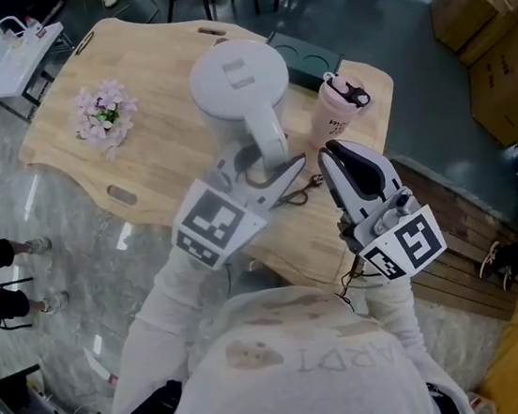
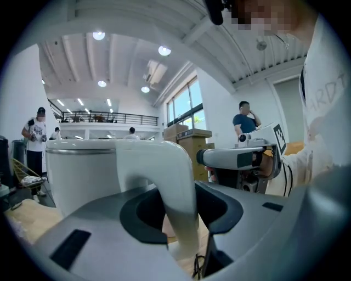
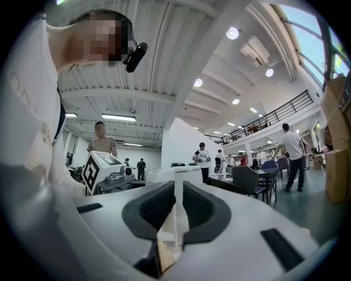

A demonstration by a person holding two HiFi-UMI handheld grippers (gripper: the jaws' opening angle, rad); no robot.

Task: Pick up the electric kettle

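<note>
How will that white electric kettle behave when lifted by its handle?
Probably rigid: the electric kettle looks hard-shelled. It will likely tilt body-down, since the left gripper holds only the side handle, away from the bulky body. The smooth handle might swivel between the fingers; any water inside isn't visible.

The electric kettle (image 1: 236, 79) is pale grey-white, with a round flat lid bearing 1 rectangular tab. It stands upright just ahead of the left gripper (image 1: 269, 164). Its 1 curved handle (image 2: 176, 181) arches off the top of the body and runs down between that claw's 2 jaws, which press on it from both sides.
</note>
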